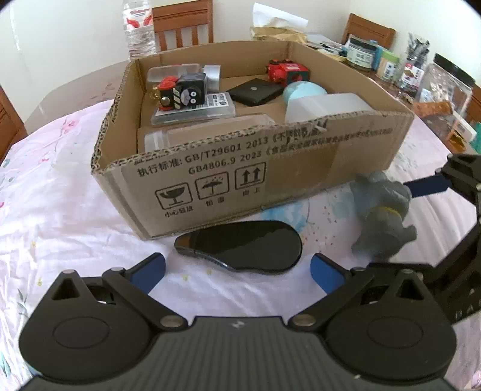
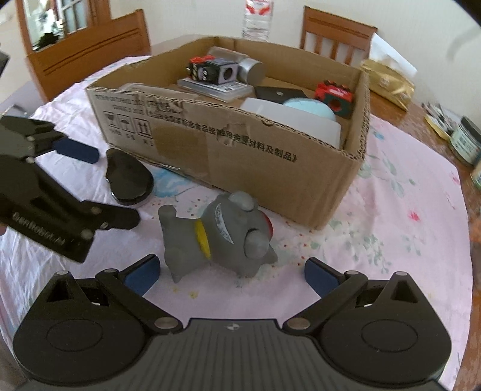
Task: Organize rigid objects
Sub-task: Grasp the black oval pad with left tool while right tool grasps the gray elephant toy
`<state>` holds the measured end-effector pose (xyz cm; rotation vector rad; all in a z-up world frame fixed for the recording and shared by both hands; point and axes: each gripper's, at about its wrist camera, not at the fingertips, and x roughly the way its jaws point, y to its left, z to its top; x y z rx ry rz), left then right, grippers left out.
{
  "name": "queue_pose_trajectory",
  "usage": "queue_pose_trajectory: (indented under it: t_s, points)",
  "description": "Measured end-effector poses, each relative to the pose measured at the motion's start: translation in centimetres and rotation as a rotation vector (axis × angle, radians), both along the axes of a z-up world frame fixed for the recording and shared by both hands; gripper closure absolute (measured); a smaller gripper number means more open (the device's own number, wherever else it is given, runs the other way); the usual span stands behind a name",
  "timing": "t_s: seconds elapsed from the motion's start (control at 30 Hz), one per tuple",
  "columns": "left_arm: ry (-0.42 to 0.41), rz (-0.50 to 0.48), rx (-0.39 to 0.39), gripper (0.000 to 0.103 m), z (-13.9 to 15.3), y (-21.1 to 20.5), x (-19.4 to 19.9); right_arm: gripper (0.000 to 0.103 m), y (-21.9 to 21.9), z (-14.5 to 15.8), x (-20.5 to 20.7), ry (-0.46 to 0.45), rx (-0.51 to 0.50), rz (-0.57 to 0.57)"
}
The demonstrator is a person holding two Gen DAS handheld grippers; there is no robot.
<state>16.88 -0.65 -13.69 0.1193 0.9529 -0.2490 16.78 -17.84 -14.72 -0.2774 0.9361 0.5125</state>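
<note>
A flat glossy black oval object [image 1: 240,248] lies on the flowered cloth in front of the cardboard box [image 1: 255,171], just ahead of my left gripper [image 1: 237,261], whose blue pads stand wide apart on either side without touching it. A grey toy animal with a yellow collar [image 2: 210,234] lies on its side between the spread fingers of my right gripper [image 2: 231,264], which is open and clear of it. The box [image 2: 270,168] holds a black toy block [image 1: 183,91], a red toy [image 1: 285,70], a black case [image 1: 255,91] and plastic containers.
Jars and a clear canister [image 1: 448,87] crowd the table's right side. A gold bag [image 2: 387,84] lies behind the box, and a water bottle [image 1: 136,27] and wooden chairs [image 1: 183,22] stand at the far edge. The pink cloth [image 1: 60,210] spreads left of the box.
</note>
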Motion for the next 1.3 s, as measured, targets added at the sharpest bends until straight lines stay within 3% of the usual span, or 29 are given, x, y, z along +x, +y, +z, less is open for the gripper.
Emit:
queue_pose_trajectory:
  t_s: [0.27,0.43,0.77,0.87,1.03,1.3]
  points:
    - [-0.021,0.021,-0.005,0.001,-0.2,-0.5,0.5,0.0,-0.7,-0.2,-0.1,-0.035,0.025,0.082]
    - [-0.036,0.032,-0.011,0.014,0.1,-0.7,0.4,0.0,-0.2,-0.3,1.0,-0.024,0.02,0.138]
    - [-0.028,0.06,-0.008,0.013,0.2,0.3,0.2,0.001,2.3,0.0,1.6,0.01,-0.006,0.232]
    - [-0.028,0.058,-0.008,0.013,0.2,0.5,0.1,0.006,2.3,0.2,1.7,0.011,-0.005,0.233]
    - [-0.031,0.044,-0.007,0.013,0.2,0.6,0.0,0.024,2.0,0.7,2.3,0.012,-0.009,0.191]
    - [-0.04,0.018,-0.01,0.01,0.1,0.5,0.2,0.023,1.9,0.6,2.0,0.015,-0.015,0.173]
